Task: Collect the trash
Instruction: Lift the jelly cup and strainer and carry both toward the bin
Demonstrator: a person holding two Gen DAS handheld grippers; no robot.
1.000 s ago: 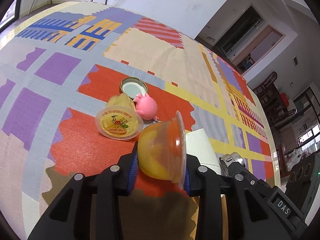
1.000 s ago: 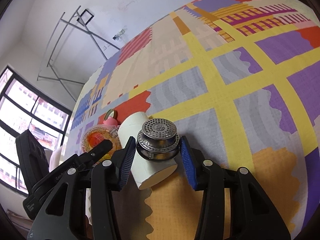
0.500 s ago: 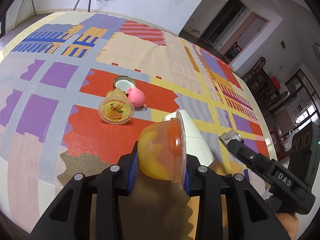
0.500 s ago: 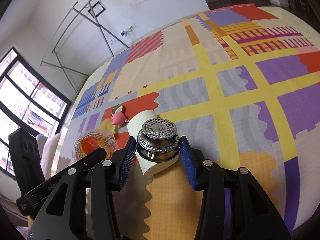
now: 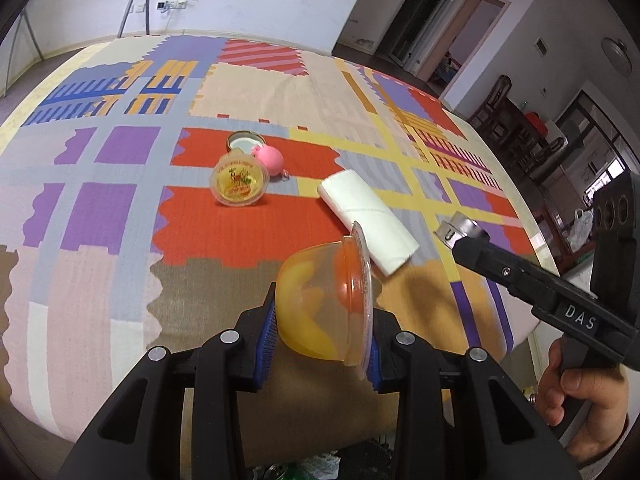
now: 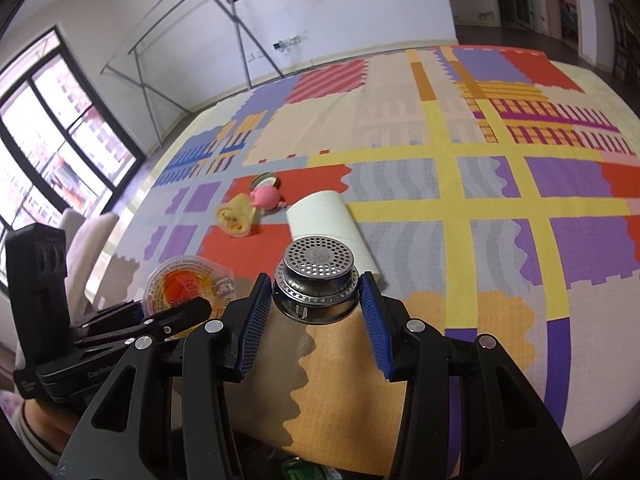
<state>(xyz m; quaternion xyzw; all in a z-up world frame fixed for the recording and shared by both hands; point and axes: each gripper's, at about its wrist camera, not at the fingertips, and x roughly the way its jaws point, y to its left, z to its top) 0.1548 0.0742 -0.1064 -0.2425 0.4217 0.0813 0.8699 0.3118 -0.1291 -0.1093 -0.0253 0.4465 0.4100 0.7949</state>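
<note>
Left gripper [image 5: 322, 344] clamps a sealed yellow jelly cup [image 5: 326, 300], right gripper [image 6: 316, 316] a perforated metal strainer [image 6: 316, 276]; left beyond the white paper roll [image 5: 366, 218]: second jelly cup [image 5: 239, 182], pink pig toy [image 5: 270, 159], jar lid [image 5: 245, 142].

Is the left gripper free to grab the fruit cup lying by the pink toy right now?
Probably not: the left gripper is already shut on a yellow jelly cup. The path to the lying fruit cup looks clear, though.

White letters "DAS" stand on the black body of the right gripper [image 5: 460, 236] in the left wrist view. The printed foil lids of the jelly cup on the tablecloth [image 5: 239, 181] and of the held jelly cup [image 6: 188, 286] are too small to read.
</note>
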